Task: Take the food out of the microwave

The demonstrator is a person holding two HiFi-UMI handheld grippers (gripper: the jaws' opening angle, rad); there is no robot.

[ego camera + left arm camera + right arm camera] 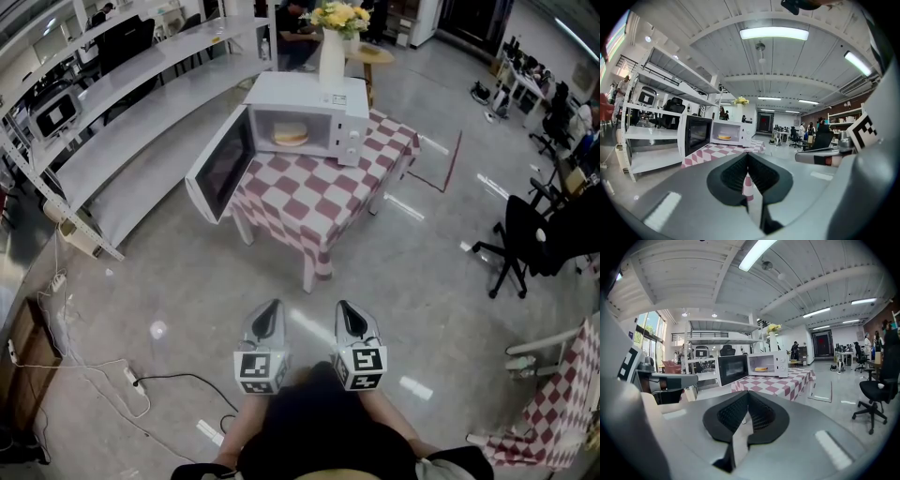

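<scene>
- My left gripper (270, 314) and right gripper (350, 314) are both clenched tight, nothing in them.
- Food (291, 134) sits inside the open microwave (323, 94), well away from me.
- Door (220, 169) sticks out, so I might clip it reaching in.

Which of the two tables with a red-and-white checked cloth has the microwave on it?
The table straight ahead carries the microwave; the other table, at the person's right, shows none.

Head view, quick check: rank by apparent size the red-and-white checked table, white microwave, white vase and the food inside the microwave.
1. Red-and-white checked table
2. White box microwave, door open
3. White vase with yellow flowers
4. Pale round food inside the microwave
</scene>
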